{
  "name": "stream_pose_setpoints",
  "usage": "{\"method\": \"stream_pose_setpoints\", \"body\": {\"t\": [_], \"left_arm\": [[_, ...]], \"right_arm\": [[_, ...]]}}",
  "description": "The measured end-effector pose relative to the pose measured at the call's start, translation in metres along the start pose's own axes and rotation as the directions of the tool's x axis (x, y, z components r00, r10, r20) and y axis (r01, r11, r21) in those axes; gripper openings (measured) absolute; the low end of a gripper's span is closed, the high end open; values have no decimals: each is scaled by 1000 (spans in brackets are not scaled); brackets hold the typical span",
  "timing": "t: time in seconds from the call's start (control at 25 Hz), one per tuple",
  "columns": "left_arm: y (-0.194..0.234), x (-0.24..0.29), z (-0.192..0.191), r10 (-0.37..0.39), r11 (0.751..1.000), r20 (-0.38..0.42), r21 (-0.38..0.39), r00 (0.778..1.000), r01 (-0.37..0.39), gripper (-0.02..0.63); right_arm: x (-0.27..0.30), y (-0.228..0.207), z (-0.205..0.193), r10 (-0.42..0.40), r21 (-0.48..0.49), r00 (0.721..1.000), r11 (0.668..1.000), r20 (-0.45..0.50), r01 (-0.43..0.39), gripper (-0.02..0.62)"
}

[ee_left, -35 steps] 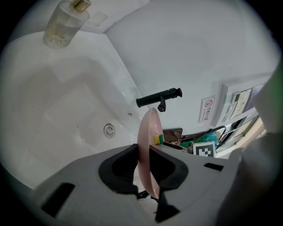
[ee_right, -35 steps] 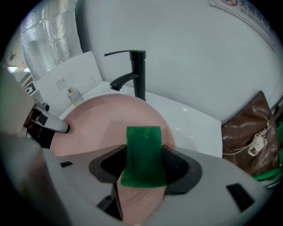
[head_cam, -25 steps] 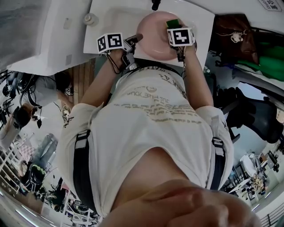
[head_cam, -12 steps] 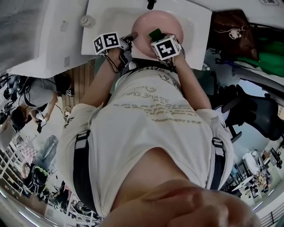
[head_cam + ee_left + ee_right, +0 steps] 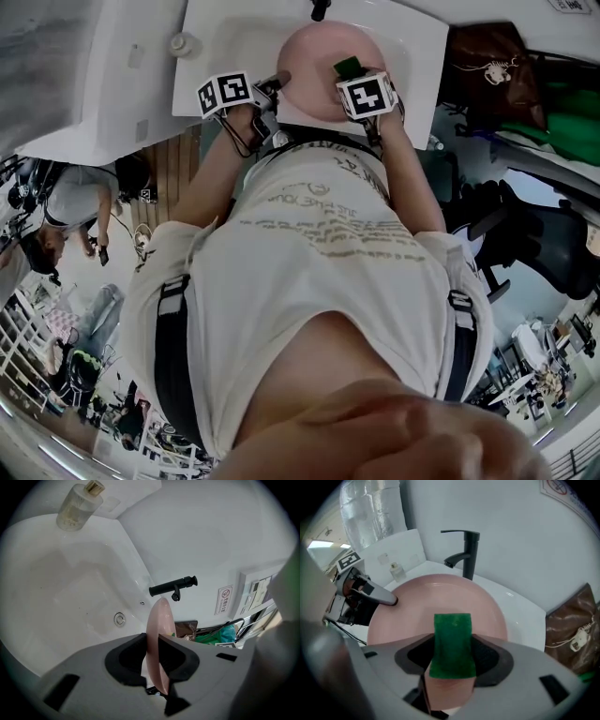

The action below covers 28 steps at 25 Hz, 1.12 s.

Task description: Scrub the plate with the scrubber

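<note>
While the right tool (image 5: 451, 660) is clamping the soft scrubber (image 5: 452, 637) over the plate (image 5: 440, 595), the left tool (image 5: 151, 656) is gripping that stiff, probably slippery plate by its rim, the safest hold, and holding it above the sink (image 5: 70, 597).
</note>
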<state>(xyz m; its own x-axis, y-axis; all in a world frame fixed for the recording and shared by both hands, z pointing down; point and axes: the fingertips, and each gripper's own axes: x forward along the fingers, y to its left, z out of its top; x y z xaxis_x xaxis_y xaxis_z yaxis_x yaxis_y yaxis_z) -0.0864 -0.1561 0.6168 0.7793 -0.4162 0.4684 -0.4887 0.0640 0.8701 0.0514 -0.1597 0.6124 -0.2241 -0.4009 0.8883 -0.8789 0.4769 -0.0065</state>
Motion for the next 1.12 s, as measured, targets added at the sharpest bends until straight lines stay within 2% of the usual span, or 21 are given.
{"method": "stream_pose_setpoints", "body": {"t": [0.12,0.2,0.32,0.4,0.56,0.72,0.88,1.12], "left_arm": [[4,-1,-2,10,1000,-4,-10,1000,-10,64],[8,0,-3,16,999,-8,-27,1000,-17,64],[16,-1,0,49,998,-8,-47,999,-49,64],[24,-3,4,100,995,-8,-29,995,-100,64],[39,-5,7,183,983,-34,-12,983,-184,66],[49,-4,9,218,973,-33,-68,975,-220,66],[64,-1,12,268,953,-28,-141,963,-269,69],[77,0,15,322,932,-55,-158,945,-327,80]], "right_arm": [[2,-7,-16,-17,53,999,998,-32,18,250],[1,-8,-18,-24,89,1000,996,-16,25,250],[-4,-2,-3,35,120,995,992,93,-46,250],[-10,2,7,82,154,981,982,175,-110,250],[-21,-3,16,90,197,960,970,264,-145,250],[-31,-16,22,73,217,948,965,311,-145,250],[-36,-26,21,51,230,942,964,332,-134,247],[-38,-29,22,59,227,938,963,342,-144,245]]}}
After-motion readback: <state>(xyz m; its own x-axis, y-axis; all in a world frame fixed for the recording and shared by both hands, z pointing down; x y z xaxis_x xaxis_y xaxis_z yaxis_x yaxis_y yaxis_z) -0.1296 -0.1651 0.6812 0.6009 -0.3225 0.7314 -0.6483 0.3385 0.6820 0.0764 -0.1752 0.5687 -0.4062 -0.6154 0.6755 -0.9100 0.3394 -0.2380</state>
